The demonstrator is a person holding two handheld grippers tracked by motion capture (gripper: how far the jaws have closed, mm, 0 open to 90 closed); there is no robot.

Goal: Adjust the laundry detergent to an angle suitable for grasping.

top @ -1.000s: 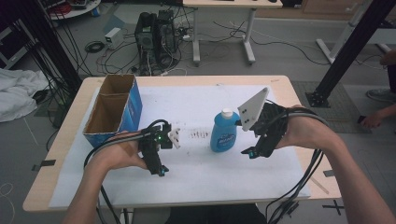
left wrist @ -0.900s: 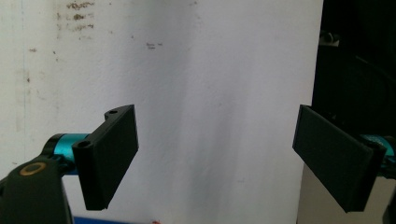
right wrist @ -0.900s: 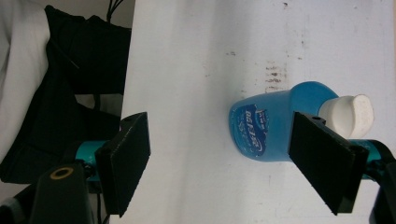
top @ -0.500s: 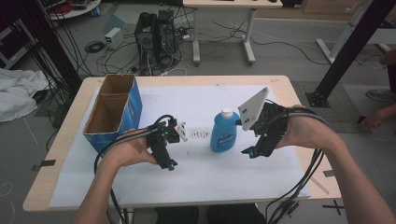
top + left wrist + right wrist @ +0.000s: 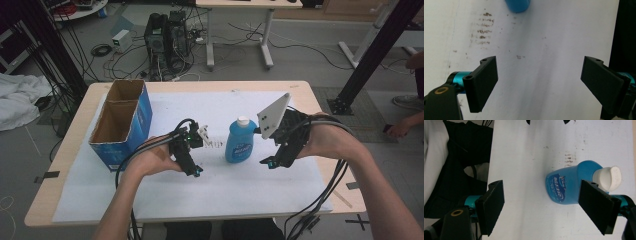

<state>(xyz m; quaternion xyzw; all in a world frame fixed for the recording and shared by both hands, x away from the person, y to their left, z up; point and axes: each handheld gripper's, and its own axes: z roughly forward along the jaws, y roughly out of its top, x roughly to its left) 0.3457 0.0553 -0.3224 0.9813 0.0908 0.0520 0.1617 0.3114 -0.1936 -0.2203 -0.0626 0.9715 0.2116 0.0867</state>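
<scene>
A blue bottle [image 5: 241,142] with a white cap [image 5: 243,121] stands upright on the white mat [image 5: 250,195] in the middle of the table. My left gripper [image 5: 199,152] sits just left of it, aimed at it, jaws wide open and empty. In the left gripper view the gripper [image 5: 540,82] frames bare mat, with the bottle's base [image 5: 517,5] ahead at the top. My right gripper [image 5: 265,147] holds close to the bottle's right side, open. In the right gripper view the gripper [image 5: 541,207] spans the bottle [image 5: 564,186], and its pads are clear of it.
An open cardboard box [image 5: 122,122] with blue sides stands at the table's left. Dark smudges [image 5: 215,144] mark the mat left of the bottle. Cables trail from both grippers over the near table edge. A computer tower [image 5: 167,32] and wires lie on the floor behind.
My left hand and gripper have slid right across the mat, closer to the bottle. The right gripper and the bottle have stayed put.
</scene>
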